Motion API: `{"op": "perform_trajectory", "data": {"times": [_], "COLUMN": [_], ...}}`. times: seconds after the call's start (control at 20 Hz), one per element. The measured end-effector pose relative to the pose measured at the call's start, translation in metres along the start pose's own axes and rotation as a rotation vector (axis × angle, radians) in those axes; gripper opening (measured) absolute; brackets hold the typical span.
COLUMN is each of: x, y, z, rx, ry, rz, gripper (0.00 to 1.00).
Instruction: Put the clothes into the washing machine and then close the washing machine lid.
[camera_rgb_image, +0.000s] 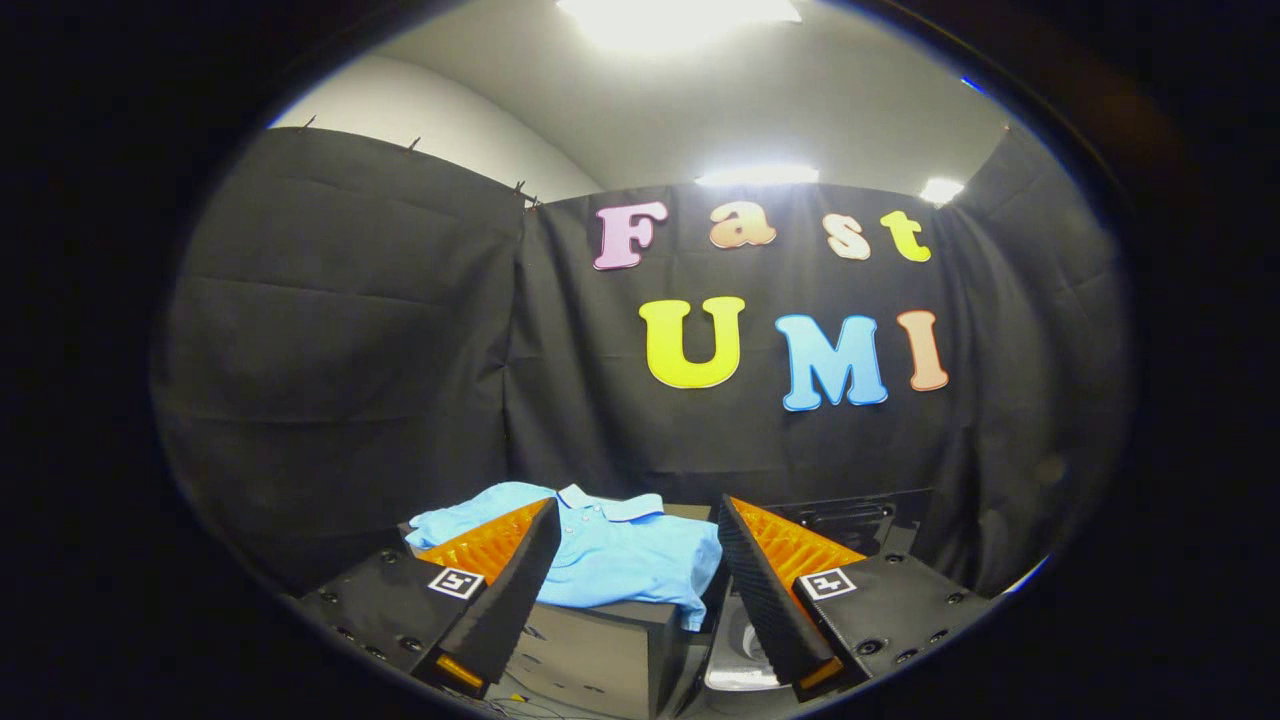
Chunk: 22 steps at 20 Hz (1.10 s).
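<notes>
Gripper (635, 560) fingers spread wide, nothing between them, hanging short of the target. Blue polo shirt (610, 555) lies folded on a dark box (600, 650) just ahead of the fingers, one corner drooping over the box's front edge. Washing machine (850, 520) looks to sit right of the box, behind the right finger; can't tell the lid state. Shirt's light, limp cloth, so it'll sag and unfold when lifted. I'd pinch a thick bunch near the collar or the folded middle, not one layer.
</notes>
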<state>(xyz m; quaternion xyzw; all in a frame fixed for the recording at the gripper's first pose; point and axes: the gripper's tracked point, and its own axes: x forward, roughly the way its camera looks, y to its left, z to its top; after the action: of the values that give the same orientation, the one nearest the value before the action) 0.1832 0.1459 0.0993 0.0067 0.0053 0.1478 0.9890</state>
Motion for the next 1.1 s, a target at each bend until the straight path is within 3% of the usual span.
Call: {"op": "perform_trajectory", "data": {"times": [0.7,1.1], "x": [0.140,0.201], "y": [0.050,0.072], "z": [-0.027,-0.084], "rx": [0.005,-0.007], "ry": [0.224,0.490], "rz": [0.147,0.200], "gripper": [0.98,0.99]}}
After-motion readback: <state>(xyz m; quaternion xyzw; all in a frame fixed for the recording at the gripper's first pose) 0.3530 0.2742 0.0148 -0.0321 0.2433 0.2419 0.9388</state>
